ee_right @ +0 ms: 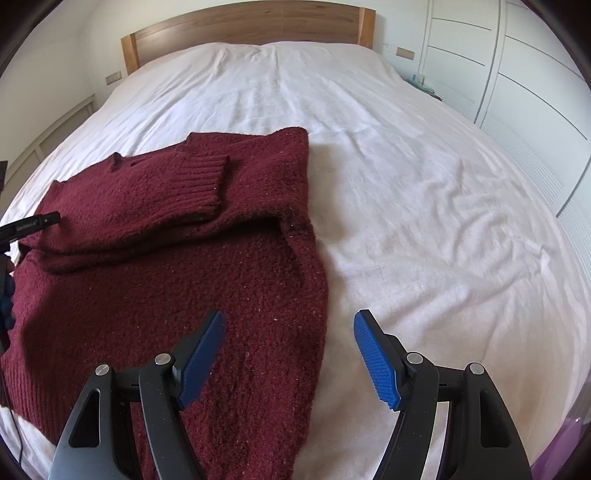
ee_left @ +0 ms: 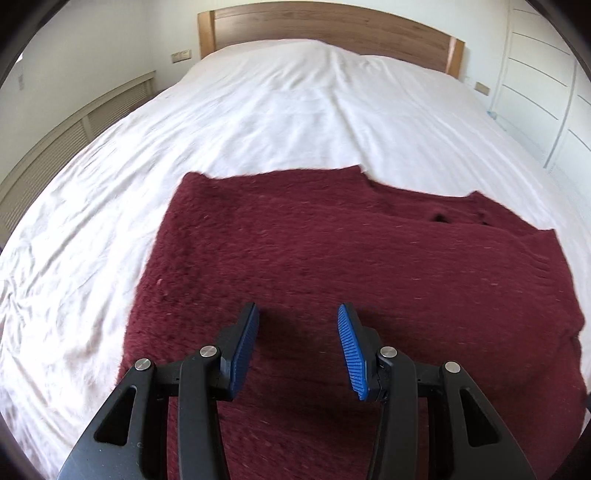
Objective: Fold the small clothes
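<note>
A dark red knitted sweater [ee_left: 332,251] lies flat on the white bed sheet [ee_left: 258,122]. In the right wrist view the sweater [ee_right: 166,258] has one sleeve folded across its body, with the ribbed cuff [ee_right: 201,181] on top. My left gripper [ee_left: 298,314] is open and empty, just above the sweater's lower part. My right gripper [ee_right: 289,321] is open and empty, straddling the sweater's right side edge: the left finger is over the knit, the right finger over bare sheet. Part of the left gripper shows at the left edge of the right wrist view [ee_right: 29,225].
The wooden headboard [ee_left: 325,26] is at the far end of the bed. White wardrobe doors [ee_right: 517,74] stand to the right of the bed. A slatted radiator cover [ee_left: 74,129] runs along the left wall. Wrinkled sheet [ee_right: 443,221] spreads right of the sweater.
</note>
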`<state>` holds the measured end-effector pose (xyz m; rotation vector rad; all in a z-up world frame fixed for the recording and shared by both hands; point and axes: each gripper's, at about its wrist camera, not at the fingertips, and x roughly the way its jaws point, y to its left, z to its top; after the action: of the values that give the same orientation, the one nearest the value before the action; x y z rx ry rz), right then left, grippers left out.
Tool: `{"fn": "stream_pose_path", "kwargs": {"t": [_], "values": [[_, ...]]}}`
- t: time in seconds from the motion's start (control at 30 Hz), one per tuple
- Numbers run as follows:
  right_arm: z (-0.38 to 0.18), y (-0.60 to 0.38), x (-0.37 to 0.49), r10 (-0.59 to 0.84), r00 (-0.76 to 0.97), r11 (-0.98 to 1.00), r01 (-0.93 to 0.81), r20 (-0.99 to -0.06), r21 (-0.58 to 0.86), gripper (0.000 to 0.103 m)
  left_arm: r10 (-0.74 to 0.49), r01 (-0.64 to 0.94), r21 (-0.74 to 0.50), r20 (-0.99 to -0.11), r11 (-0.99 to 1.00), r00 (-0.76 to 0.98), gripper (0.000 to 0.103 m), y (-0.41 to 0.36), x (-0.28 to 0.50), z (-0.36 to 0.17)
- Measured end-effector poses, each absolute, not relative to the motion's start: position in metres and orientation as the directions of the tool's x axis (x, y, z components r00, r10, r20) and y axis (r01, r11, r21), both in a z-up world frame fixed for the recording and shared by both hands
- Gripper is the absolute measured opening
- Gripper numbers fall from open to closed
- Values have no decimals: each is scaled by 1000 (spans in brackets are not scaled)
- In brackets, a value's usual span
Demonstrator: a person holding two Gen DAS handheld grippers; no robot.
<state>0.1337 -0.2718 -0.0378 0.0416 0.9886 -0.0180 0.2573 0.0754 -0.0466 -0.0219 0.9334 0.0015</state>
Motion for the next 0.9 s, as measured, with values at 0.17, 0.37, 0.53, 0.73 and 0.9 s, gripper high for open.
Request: {"fn": "stream_pose_path", "kwargs": {"t": [0.17,0.37,0.53,0.73,0.9], "values": [[-36,-268,134,5,552,999,26,-834,23,74,-6,0,-8,-803,1000,596,47,77,246,-55],[-31,-265,132,6,564,1000,17,-825,19,74,-22,3,-25,-807,1000,591,51,78,237,-52],[-25,-262,129,1,577,1000,9,-817,8,74,-23,14,-19,-809,1000,587,51,78,227,-49],[-14,-257,123,-20,598,1000,4,-802,-21,74,-23,14,-19,-813,1000,581,52,78,220,-45],[-6,-256,118,-39,609,999,3,-792,-46,74,-16,7,-15,-814,1000,581,52,79,210,-37]]}}
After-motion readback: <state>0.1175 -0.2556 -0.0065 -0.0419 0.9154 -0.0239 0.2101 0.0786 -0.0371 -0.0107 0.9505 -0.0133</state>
